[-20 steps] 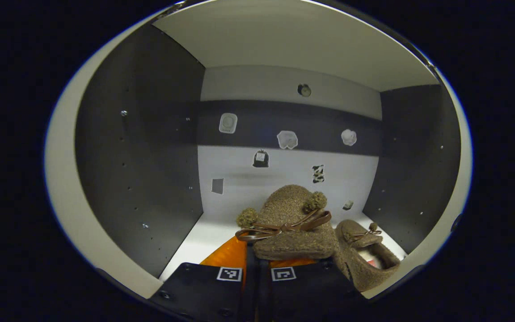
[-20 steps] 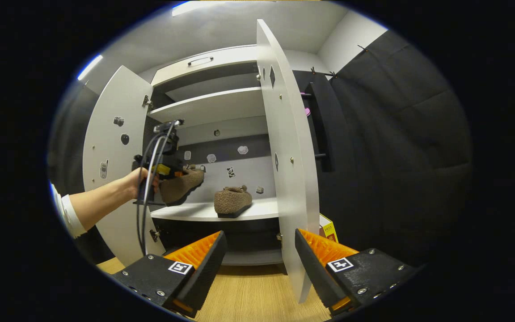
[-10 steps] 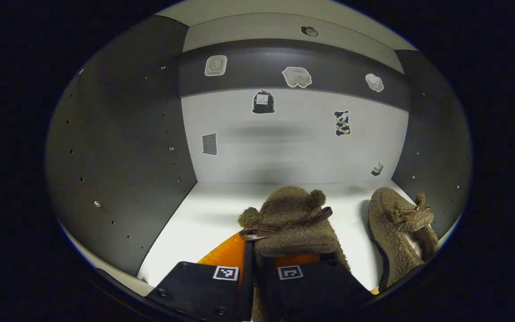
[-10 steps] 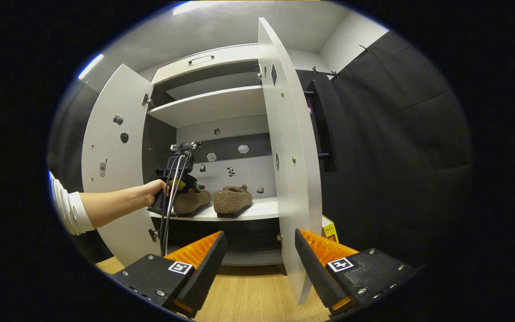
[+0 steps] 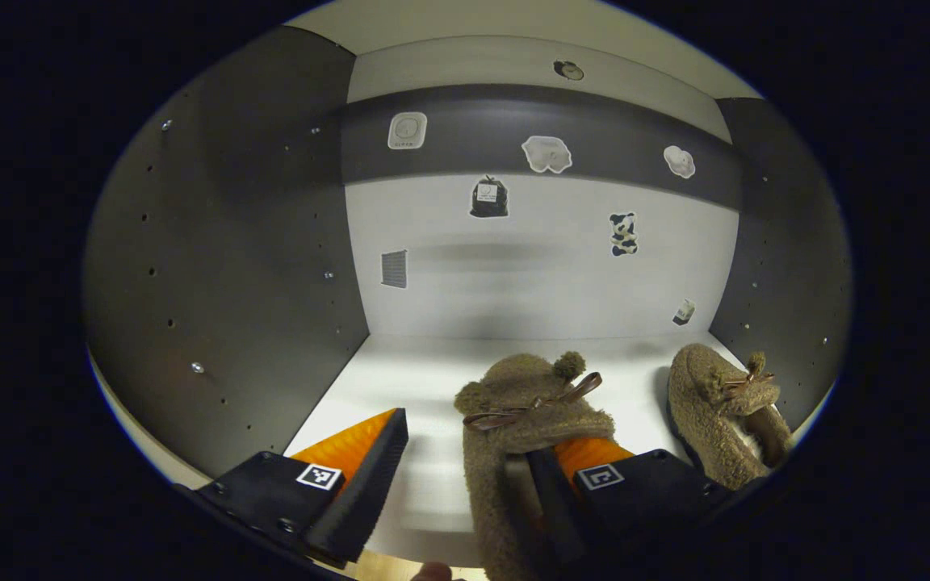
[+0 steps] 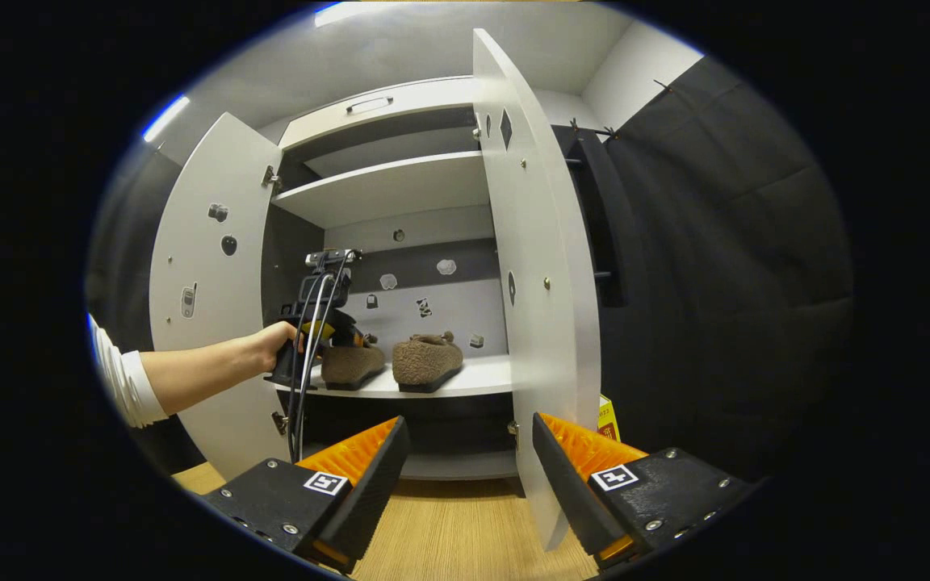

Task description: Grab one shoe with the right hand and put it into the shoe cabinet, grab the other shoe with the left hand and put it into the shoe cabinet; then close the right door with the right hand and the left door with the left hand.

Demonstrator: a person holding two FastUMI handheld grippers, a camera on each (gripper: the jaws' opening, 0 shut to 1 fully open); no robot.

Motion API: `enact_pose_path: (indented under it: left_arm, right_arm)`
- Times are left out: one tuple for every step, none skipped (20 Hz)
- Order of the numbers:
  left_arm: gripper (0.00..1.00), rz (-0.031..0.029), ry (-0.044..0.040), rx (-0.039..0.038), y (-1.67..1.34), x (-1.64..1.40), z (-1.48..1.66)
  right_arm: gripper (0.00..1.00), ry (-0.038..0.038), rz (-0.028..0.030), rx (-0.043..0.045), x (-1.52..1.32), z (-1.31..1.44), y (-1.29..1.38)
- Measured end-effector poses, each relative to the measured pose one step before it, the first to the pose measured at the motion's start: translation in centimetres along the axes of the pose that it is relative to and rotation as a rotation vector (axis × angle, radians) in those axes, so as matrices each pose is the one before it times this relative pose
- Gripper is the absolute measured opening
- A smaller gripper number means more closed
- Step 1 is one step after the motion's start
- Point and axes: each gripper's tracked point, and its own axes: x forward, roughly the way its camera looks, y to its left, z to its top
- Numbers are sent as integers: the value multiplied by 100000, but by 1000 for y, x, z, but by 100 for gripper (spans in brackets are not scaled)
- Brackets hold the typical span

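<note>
Shelving of pale white board forms the middle level of the tall white shoe cabinet [image 6: 384, 190], with dark grey side walls and a back panel dotted with small stickers. On that white shelf [image 5: 425, 379] sit both fuzzy brown slippers with thin leather bows: the left one [image 5: 513, 420] lies between the spread fingers of the left gripper [image 5: 465, 464], whose jaws stand open, with one finger inside or against the slipper's mouth and the other well apart from it; the right slipper [image 5: 715, 403] rests just beside it, near the right side wall. In the right gripper view a hand [image 6: 271, 347] with a white sleeve holds that gripper at the shelf's front edge. The right gripper [image 6: 465, 452] hangs open and empty above light wooden flooring [image 6: 457, 532], facing the cabinet. Both white doors, left door [image 6: 198, 274] and right door [image 6: 538, 266], stand open. Black quilted cloth [image 6: 723, 266] lines the booth to the right, and a small yellow box [image 6: 609, 411] sits at the floor behind the right door.
</note>
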Motion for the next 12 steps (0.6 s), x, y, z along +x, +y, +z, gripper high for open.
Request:
enact_pose_path:
  left_arm:
    - [99, 987, -573, 576, 273, -519, -134]
    - [96, 52, -1462, 235, 240, -406, 145]
    - [97, -865, -1576, -589, -61, -449, 208]
    - [95, -2151, -112, -511, -300, -446, -43]
    - [97, -1022, 434, -231, 37, -583, -180]
    - [97, -474, -746, -418, 121, -525, 153]
    - [97, -1727, -820, -472, -241, -604, 154]
    - [97, -2007, -923, -58, -261, -794, 157]
    - [95, -1044, -1699, 417, -41, -933, 261]
    - [97, -564, -3193, 19, 38, -1062, 692]
    - [97, -1415, -3884, -415, -243, -1282, 823]
    - [97, -1842, -4170, -340, -229, -1270, 946]
  right_arm:
    - [94, -2, 336, 336, 59, -80, 137]
    - [94, 24, 179, 180, 93, 64, 165]
    - [94, -220, 224, 47, -78, 10, 112]
    - [94, -46, -60, 1, 25, 150, 129]
    - [94, 122, 175, 82, 8, 51, 7]
    - [94, -163, 257, 27, -39, 16, 25]
    - [94, -260, -1, -230, -122, -1, 97]
    - [94, -201, -40, -301, -77, 1, -55]
    - [94, -92, 110, -238, -59, 61, 102]
    - [94, -34, 142, -200, 62, 115, 94]
    - [94, -61, 33, -5, -92, -71, -5]
    - [94, 118, 309, 218, 57, 55, 152]
